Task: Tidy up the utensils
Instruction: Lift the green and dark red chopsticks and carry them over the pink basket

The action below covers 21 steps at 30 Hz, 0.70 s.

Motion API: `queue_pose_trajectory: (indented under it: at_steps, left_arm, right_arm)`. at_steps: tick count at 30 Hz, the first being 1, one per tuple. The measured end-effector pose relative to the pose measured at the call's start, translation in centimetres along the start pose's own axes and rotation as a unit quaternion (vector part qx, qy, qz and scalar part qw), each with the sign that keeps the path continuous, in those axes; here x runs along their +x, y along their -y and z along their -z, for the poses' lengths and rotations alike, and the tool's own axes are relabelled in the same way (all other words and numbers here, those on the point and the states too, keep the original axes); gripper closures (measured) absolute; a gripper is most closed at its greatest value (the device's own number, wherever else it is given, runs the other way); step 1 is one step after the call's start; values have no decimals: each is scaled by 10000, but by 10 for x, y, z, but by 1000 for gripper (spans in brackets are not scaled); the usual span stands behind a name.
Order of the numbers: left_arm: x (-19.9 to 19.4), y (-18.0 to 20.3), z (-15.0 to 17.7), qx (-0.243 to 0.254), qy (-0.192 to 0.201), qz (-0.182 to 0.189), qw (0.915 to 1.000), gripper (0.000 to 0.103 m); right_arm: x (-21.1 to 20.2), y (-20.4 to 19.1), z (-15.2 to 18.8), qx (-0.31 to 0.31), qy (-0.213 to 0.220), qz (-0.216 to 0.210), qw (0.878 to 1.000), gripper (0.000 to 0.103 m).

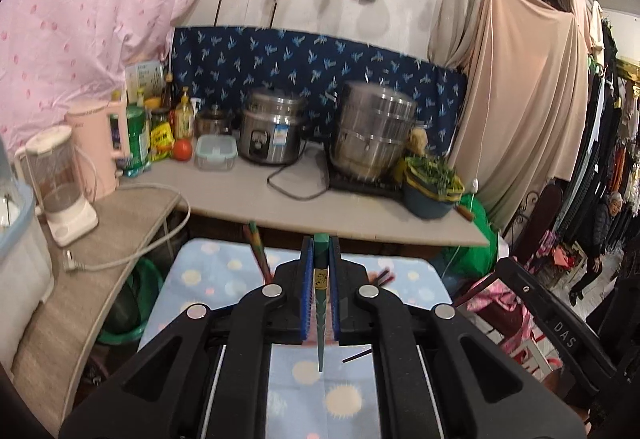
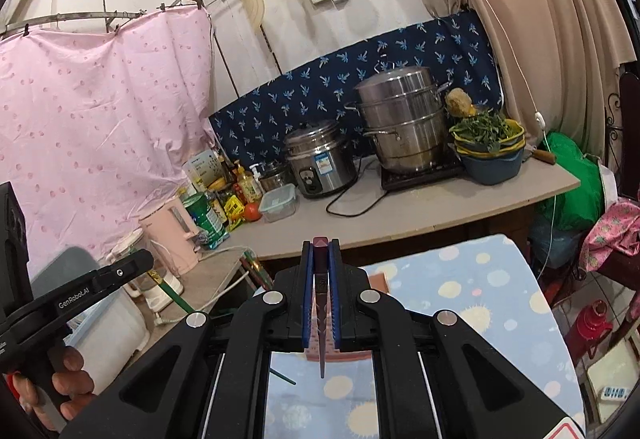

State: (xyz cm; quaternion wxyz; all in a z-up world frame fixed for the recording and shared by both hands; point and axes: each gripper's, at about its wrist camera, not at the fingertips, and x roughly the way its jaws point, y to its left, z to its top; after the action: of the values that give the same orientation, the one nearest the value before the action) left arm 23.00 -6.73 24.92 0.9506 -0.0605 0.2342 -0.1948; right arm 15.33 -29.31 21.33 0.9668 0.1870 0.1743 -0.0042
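Cluttered kitchen corner ahead of you: a pale grey table (image 1: 256,199) against a navy leaf-print cloth carries a steel rice cooker (image 1: 272,133), a tall stacked steel steamer pot (image 1: 374,131) and a blue basin of leafy greens (image 1: 432,185), while nearer and lower lies a light-blue surface with pastel dots (image 1: 208,279).

Your left tongs (image 1: 320,251) are clenched on a slim green chopstick (image 1: 321,303) — its square butt pokes out past the blue pads and its tapered tip points back toward the camera. Your right tongs (image 2: 321,255) are clamped the same way on a dark maroon chopstick (image 2: 321,303). From the right wrist view you can see your left hand (image 2: 60,383) gripping the other tool, the green stick slanting down from it. Both sticks hang in the air above the dotted surface, touching nothing else.

A few more chopsticks (image 1: 258,251) stand at a slant beyond the left tongs, at the far edge of the dotted surface; they may sit in a holder, though the view hides what supports them. A thin dark stick (image 1: 358,355) lies on the dotted surface below.

These sticks are light, stiff and slick — lacquered, by the look of them. You hold each near its thick end, so the long tip can swing or pivot between the pads. Keep the grip firm, move smoothly, and lead with the narrow end when you place them.
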Motion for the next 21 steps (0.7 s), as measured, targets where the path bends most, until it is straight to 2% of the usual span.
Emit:
queue_pose_trajectory:
  at_steps: [6,11,16,21]
  left_arm:
    - [17,10,-47,41,363,16,9993,96]
    - [37,13,-74,98,566,-115,9983,96]
    - [57,5,-78,147,592,-357,9975,96]
    - [81,-10,-69,72,418,-458,9980,96]
  right_arm:
    - [33,-2,-43,72,154,-28,9999,96]
    - [62,-2,-63,21,171,40,9998,96]
    - [93,-1,-63,-85,3,131,9999,96]
    - [123,2,-48,-93,-262,186,9994,96]
